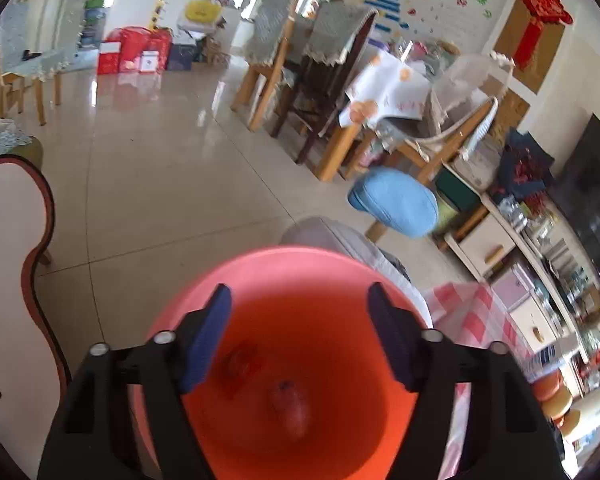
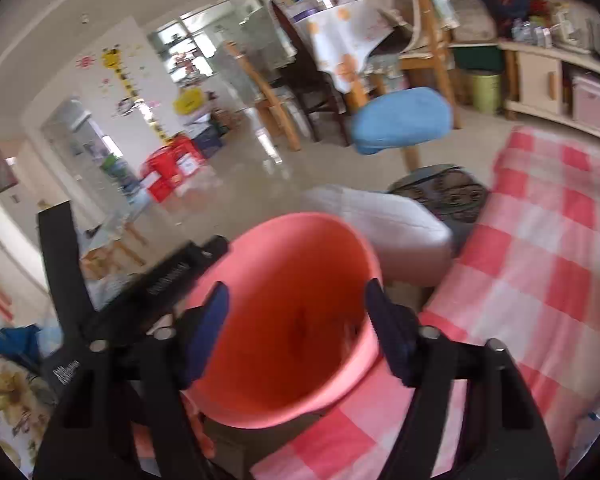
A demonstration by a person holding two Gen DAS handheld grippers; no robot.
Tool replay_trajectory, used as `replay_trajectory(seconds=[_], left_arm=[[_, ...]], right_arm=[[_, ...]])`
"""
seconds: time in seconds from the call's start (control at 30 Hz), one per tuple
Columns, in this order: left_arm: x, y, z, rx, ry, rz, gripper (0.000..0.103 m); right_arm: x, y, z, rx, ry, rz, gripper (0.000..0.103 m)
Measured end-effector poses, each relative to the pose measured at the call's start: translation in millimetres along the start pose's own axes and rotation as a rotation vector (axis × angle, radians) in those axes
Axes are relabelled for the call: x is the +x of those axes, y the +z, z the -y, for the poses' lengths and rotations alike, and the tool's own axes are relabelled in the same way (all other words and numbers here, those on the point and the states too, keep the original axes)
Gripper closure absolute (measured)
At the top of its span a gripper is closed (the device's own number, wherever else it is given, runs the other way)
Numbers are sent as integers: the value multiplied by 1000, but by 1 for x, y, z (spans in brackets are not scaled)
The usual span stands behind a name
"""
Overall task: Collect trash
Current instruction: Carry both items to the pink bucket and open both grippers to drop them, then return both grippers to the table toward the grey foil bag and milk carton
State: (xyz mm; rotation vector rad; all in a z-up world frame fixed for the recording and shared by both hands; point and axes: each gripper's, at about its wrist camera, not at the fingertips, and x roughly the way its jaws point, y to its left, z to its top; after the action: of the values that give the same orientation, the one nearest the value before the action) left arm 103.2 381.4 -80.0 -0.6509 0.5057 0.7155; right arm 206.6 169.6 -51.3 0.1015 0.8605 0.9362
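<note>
Pink plastic bin [image 1: 284, 280] fills the lower centre of the left wrist view, mouth tilted toward the camera. In the right wrist view the same bin [image 2: 300, 240] sits lower centre, leaning left, at the edge of the pink-checked tablecloth [image 2: 548, 240] on the bench.

Handling, my read: thin-walled moulded plastic, light, slightly flexible at the rim, smooth so it can slip under a pinch. Not fragile. Best hold is the rim wall, one finger inside and one outside. Squeezing across the full mouth looks too wide for the span.

Contents: two pieces of trash at the bottom, a red wrapper [image 1: 242, 364] and a pinkish crumpled lump [image 1: 290, 404]. Both blurred, can't identify them further. Probably near weightless, soft and crushable, so a gentle close anywhere on the body should do.

Left gripper [image 1: 300, 334]: fingers wide apart, blue pads [image 1: 206, 340] framing the bin opening, nothing between them. Can't tell whether a pad touches the rim; both overlap it in the picture only.

Right gripper [image 2: 298, 332]: fingers also spread wide, empty. The right-hand pad [image 2: 384, 332] sits just at the bin's near rim, contact unclear. The other gripper's black body [image 2: 168, 280] shows at centre left, close against the bin's left side.

Background: a blue cushioned stool [image 2: 400, 120] upper centre, and a white cushion [image 2: 380, 224] right behind the bin. Both views have motion blur, so fine contact calls are unreliable.
</note>
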Motion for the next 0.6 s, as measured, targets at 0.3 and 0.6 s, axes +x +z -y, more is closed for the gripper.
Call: replay_trajectory(seconds=[0.3, 0.6], left_arm=[[-31, -31, 67, 305, -163, 219, 10], [-53, -58, 120, 402, -292, 197, 10]], right_arm=[[-75, -36, 31, -50, -198, 125, 20], [-133, -84, 76, -25, -339, 161, 16]])
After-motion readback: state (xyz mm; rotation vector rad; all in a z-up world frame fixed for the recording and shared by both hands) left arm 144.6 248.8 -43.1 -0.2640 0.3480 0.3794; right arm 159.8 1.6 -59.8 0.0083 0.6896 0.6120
